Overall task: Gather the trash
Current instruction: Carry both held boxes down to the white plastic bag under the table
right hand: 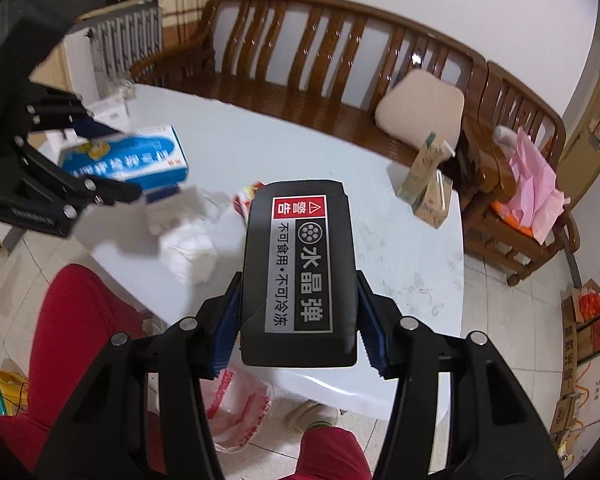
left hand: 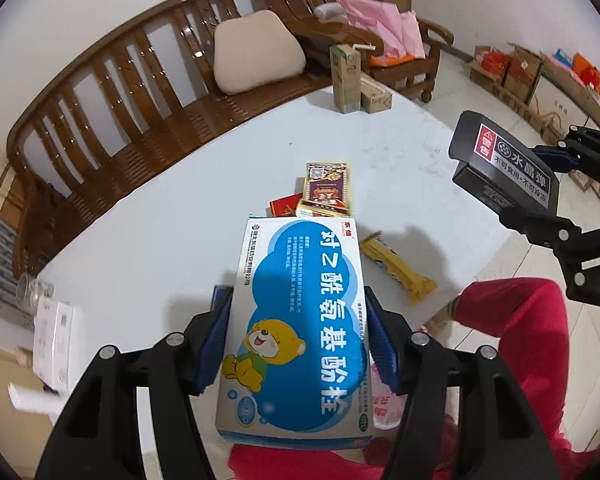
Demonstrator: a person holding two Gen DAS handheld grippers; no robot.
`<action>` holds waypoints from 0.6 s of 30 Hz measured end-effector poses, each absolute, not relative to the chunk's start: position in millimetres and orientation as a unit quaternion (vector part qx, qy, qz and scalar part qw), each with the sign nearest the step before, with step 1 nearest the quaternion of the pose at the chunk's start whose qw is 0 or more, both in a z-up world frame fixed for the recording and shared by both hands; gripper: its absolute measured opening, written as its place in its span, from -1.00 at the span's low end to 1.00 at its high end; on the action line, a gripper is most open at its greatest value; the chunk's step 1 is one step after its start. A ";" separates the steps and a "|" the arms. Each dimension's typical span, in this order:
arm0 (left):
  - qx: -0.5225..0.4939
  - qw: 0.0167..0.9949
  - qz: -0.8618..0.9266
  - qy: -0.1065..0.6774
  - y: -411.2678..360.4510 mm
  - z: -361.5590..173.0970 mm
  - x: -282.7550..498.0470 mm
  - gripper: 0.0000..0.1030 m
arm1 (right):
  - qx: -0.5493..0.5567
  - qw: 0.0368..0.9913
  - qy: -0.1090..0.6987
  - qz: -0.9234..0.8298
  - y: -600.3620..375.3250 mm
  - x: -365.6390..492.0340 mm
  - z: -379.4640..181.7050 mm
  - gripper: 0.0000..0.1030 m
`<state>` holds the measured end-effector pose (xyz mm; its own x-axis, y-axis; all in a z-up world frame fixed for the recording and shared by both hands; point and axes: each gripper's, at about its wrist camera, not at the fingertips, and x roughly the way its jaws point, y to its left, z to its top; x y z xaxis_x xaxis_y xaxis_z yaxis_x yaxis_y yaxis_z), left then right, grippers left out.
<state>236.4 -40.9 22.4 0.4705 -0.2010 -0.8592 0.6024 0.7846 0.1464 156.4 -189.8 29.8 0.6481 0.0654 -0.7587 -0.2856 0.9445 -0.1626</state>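
Left wrist view: I hold the left gripper [left hand: 296, 344] tilted steeply down over the white table [left hand: 140, 240], its blue pads pinching the long sides of the blue-and-white medicine box [left hand: 300, 320], which is clear of the tabletop. I judge this to be the carry step: the box is picked and not yet dropped. Loose trash lies on the table beyond it: a small stack of red and gold cartons [left hand: 320, 196], a yellow wrapper [left hand: 396, 268], and two upright drink cartons [left hand: 356, 80] at the far edge by the wooden bench [left hand: 140, 92]. My right gripper [left hand: 540, 196] shows at the right edge, carrying the black box [left hand: 504, 168] above the table's corner. Right wrist view: the right gripper [right hand: 298, 320] also points down, its pads clamped on both flanks of the black box [right hand: 300, 272], label facing the camera, held above the table's near edge. Below it, on the floor between the person's red trouser legs [right hand: 76, 340], I see a thin plastic bag [right hand: 236, 412] with red print, which I take to be the collection bag. The left gripper [right hand: 100, 176] with its medicine box [right hand: 136, 156] appears blurred at upper left. The next move calls for bringing each box over the bag's mouth, one at a time, and spreading the pads only once the box is above the opening; the limp bag may not stay open.
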 end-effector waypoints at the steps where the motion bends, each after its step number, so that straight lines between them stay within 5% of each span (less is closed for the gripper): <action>1: 0.222 0.832 -0.236 0.450 -39.6 23.5 229.8 0.16 | -0.136 0.900 0.401 0.100 -186.3 148.0 36.2 0.01; 18: 0.188 0.847 -0.211 0.451 -15.0 -7.1 131.5 0.16 | -0.153 0.907 0.368 0.134 -144.9 45.5 47.0 0.01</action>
